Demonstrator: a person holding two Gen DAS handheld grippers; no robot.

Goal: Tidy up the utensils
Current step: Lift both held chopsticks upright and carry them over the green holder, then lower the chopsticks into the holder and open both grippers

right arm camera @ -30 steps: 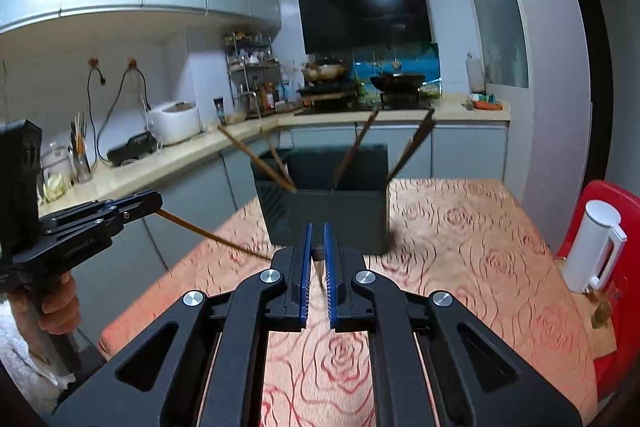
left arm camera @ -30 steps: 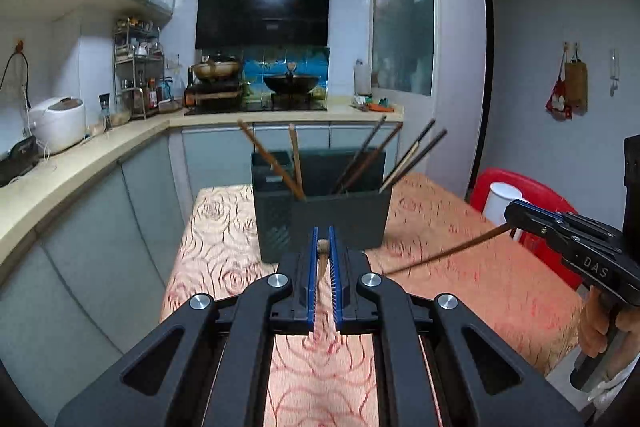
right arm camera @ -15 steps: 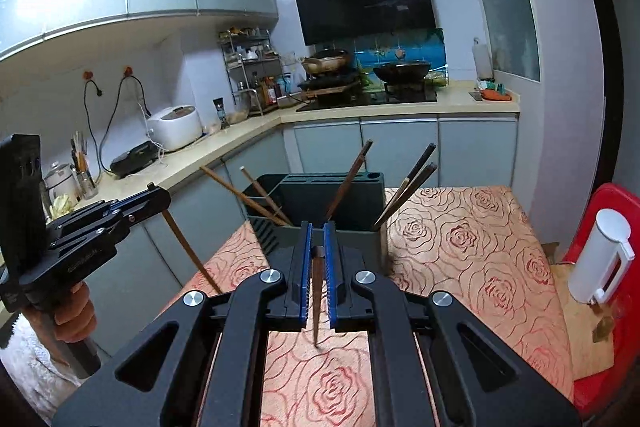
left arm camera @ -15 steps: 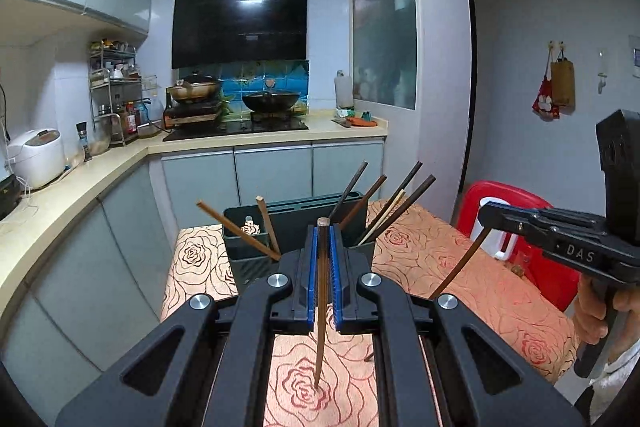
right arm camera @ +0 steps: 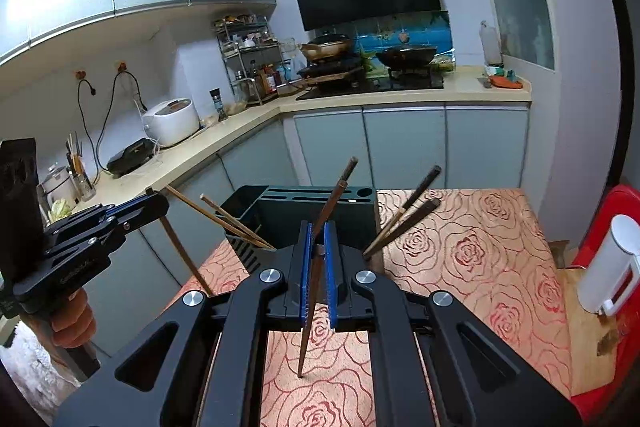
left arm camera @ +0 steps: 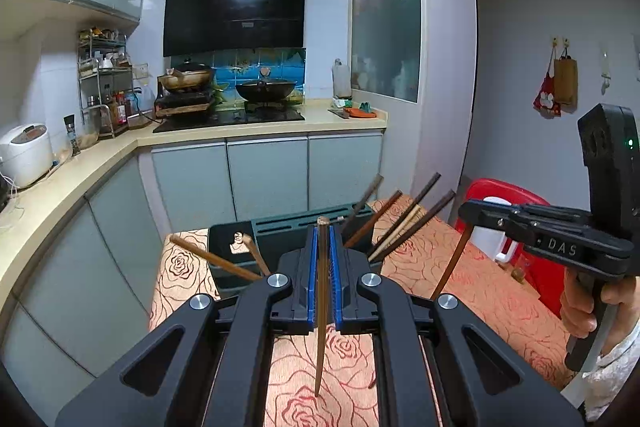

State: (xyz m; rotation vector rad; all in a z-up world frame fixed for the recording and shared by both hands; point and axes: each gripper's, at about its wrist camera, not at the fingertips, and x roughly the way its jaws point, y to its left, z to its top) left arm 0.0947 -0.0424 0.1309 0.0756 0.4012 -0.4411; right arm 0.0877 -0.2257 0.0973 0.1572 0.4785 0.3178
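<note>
Got my left claw clamped tight on one thin brown wooden chopstick, right claw pinching another, tips hanging above the rose-patterned worktop. Next I need to drop both into the dark green plastic utensil holder just ahead.

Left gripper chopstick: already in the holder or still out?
Out. The left gripper is shut on the chopstick, which hangs with its tip over the tablecloth, short of the dark holder.
</note>
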